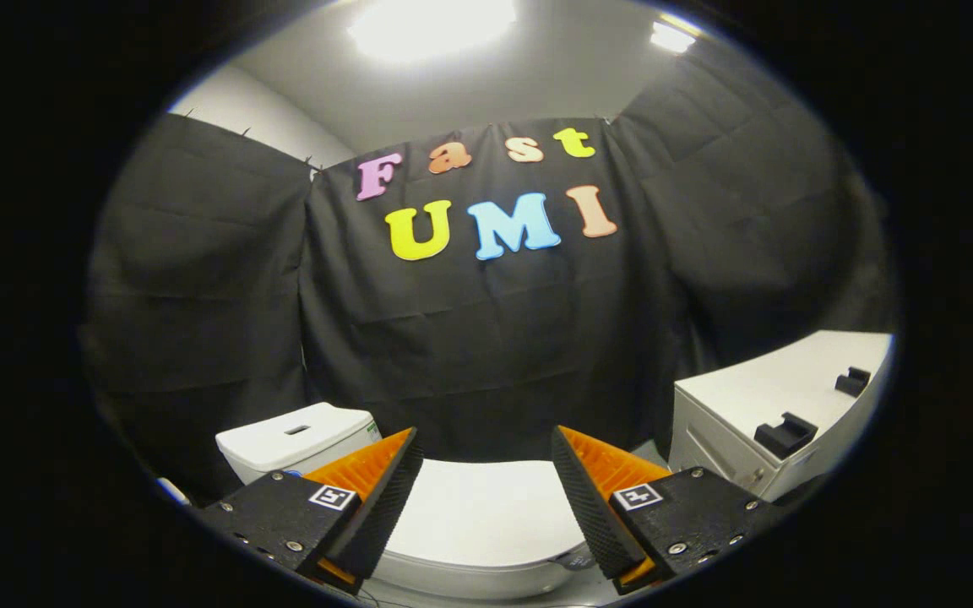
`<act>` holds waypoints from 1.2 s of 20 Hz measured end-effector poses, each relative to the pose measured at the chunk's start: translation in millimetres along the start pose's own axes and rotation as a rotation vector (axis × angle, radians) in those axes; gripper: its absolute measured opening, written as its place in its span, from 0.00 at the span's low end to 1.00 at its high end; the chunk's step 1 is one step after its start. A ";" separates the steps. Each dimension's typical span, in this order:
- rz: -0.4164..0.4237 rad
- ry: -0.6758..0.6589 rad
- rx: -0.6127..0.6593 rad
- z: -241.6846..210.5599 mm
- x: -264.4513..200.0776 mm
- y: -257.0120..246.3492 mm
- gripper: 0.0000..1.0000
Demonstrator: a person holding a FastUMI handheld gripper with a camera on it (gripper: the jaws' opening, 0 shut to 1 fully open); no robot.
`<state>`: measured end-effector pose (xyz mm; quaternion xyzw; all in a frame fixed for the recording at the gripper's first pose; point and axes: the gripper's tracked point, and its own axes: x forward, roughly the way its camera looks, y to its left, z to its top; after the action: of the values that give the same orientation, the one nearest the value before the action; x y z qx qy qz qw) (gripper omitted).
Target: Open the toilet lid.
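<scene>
Gripper (486, 473) fingers spread wide, holding nothing, hovered above closed toilet lid (486, 515) (tank (296, 439) beyond, left). Risk: fingers could slip off smooth lid edge, lid dropping back.

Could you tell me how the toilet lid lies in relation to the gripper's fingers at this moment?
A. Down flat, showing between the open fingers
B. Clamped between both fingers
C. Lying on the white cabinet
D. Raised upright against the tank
A: the toilet lid lies closed, seen in the gap of the open gripper, untouched.
</scene>
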<state>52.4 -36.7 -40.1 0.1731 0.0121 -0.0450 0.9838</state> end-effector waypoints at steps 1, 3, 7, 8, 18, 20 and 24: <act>-0.024 0.012 0.043 -8.6 6.5 -12.3 0.95; -0.079 0.039 0.149 -30.7 16.9 -35.8 0.96; -0.215 0.078 0.394 -76.4 15.1 -87.8 0.95; -0.250 0.081 0.446 -85.0 12.8 -98.0 0.95; -0.413 0.153 0.955 -176.1 -11.2 -126.9 0.94; -0.421 0.165 1.042 -190.6 -8.3 -126.6 0.92; -0.451 0.213 1.177 -217.3 -0.4 -122.6 0.78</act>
<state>38.9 -77.2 -285.9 0.6811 0.1193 -0.2324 0.6840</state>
